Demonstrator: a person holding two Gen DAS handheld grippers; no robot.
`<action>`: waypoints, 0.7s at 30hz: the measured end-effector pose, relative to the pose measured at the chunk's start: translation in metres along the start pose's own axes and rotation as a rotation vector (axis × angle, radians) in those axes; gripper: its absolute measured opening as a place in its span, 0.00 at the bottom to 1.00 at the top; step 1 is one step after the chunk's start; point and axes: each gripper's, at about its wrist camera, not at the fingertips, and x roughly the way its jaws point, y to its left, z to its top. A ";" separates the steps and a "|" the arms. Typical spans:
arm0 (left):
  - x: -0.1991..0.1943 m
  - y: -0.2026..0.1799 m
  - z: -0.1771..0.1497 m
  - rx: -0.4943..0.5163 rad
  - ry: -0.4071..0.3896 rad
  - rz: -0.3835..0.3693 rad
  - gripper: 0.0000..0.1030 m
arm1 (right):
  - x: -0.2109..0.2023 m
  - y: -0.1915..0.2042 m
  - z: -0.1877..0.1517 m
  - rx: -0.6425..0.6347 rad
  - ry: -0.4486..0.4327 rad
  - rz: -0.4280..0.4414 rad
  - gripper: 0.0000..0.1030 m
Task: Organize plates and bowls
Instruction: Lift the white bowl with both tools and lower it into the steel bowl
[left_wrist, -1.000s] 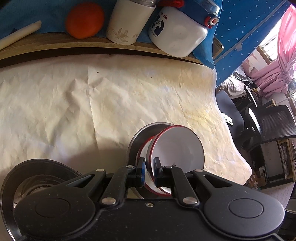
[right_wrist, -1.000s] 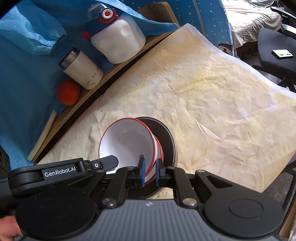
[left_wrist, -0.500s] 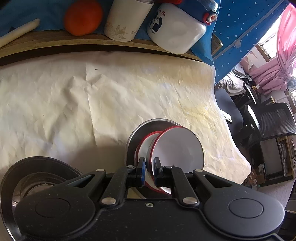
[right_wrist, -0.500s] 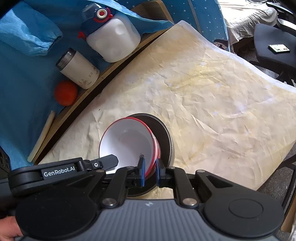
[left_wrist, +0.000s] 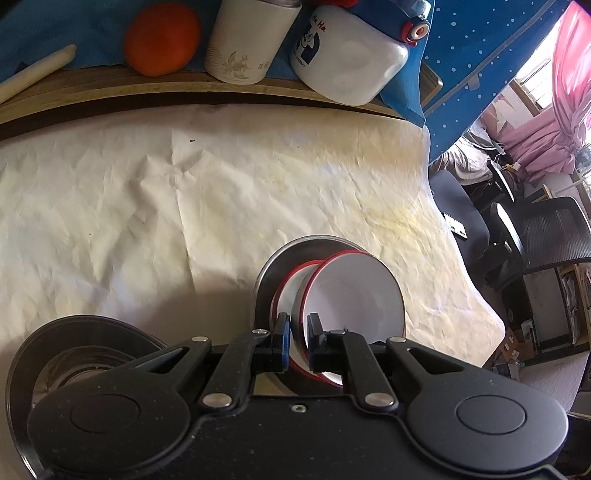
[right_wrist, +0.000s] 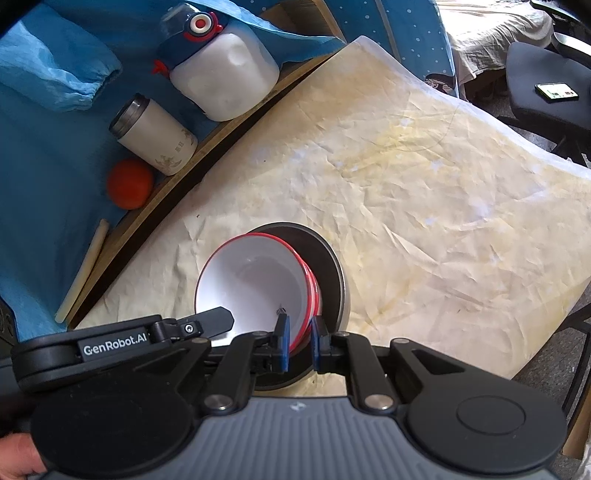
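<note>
A white bowl with a red rim (left_wrist: 354, 295) (right_wrist: 255, 288) is nested in a second red-rimmed bowl (left_wrist: 291, 284) (right_wrist: 314, 284), both on a dark metal plate (left_wrist: 273, 266) (right_wrist: 332, 266). My left gripper (left_wrist: 297, 343) is shut on the near rim of the top bowl. My right gripper (right_wrist: 298, 343) is shut on the rim of the bowls from the other side. The left gripper's finger (right_wrist: 210, 321) shows in the right wrist view. A second metal plate (left_wrist: 92, 332) with a steel bowl in it lies at the lower left.
A crumpled cream sheet (left_wrist: 184, 192) (right_wrist: 424, 206) covers the table. Along the wooden back edge stand an orange (left_wrist: 160, 37) (right_wrist: 129, 182), a white tumbler (left_wrist: 245, 40) (right_wrist: 155, 136) and a white jug (left_wrist: 347, 62) (right_wrist: 221, 77). Office chairs (left_wrist: 535, 236) stand beyond the right edge.
Both grippers and the bowls have shifted slightly toward the back of the table over the plate. The grips have not changed.
</note>
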 end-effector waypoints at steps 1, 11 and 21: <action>0.000 0.000 0.000 0.000 0.000 -0.001 0.09 | 0.000 0.001 0.000 -0.002 0.000 -0.002 0.13; 0.002 0.003 0.003 -0.008 0.028 -0.009 0.10 | 0.001 0.003 0.001 -0.016 0.007 -0.016 0.13; 0.002 0.002 0.004 0.000 0.037 -0.007 0.11 | 0.002 0.007 0.002 -0.039 0.013 -0.029 0.13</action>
